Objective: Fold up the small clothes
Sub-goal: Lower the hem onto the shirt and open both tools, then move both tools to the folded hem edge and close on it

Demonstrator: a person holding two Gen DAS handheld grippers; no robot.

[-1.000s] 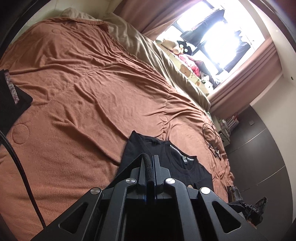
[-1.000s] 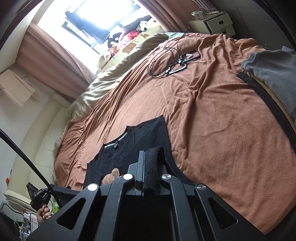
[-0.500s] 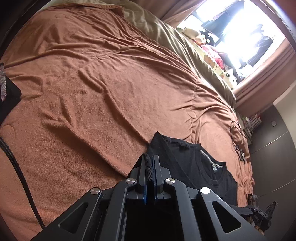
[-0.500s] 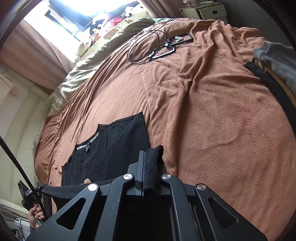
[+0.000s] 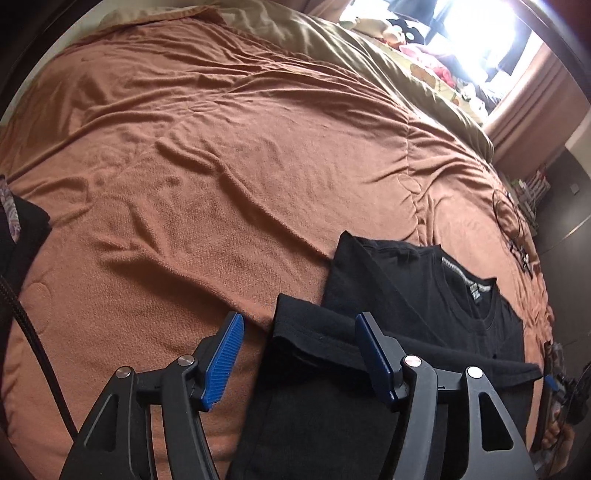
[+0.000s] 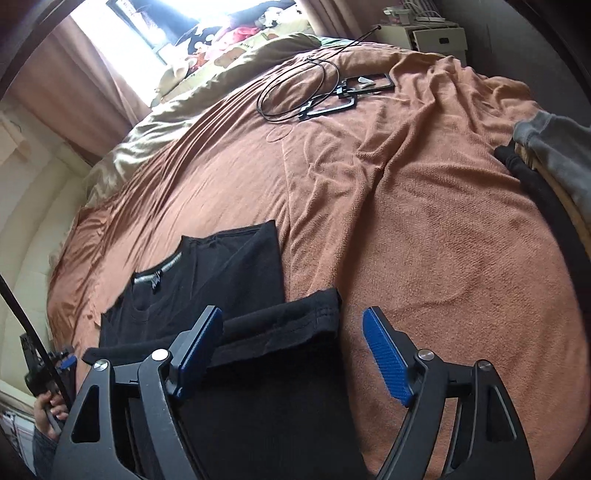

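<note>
A bed [image 5: 229, 155] covered by a rust-brown blanket [image 6: 424, 236] fills both views, its surface creased in long ridges. Along the far side lies an olive-tan quilt [image 5: 369, 55] under a bright window [image 6: 147, 26], where the glare washes out whatever sits on the sill.

The black T-shirt [image 5: 417, 280] lies flat near the bed's near edge, neck opening and a grey collar label facing up. Its lower part is doubled over toward the collar, the hem forming a thick rolled band across the body; the portion nearest each camera is cut off by the gripper frames, so how far the fold reaches cannot be told.

At the right edge of the right wrist view a stack of clothes [image 6: 554, 155], grey over black, is only partly in frame. At the left edge of the left wrist view another dark garment [image 5: 22, 229] with a patterned strip is likewise cropped.

The left gripper [image 5: 299, 354] stands wide, blue pads apart, straddling the folded hem corner without pinching it. The right gripper [image 6: 291, 354] is equally spread over the opposite hem corner, holding nothing.

Farther off, a coiled black cable [image 6: 295, 92] rests beside flat black frames [image 6: 343, 96]. A hand [image 6: 46, 410] shows dimly at the lower left.
</note>
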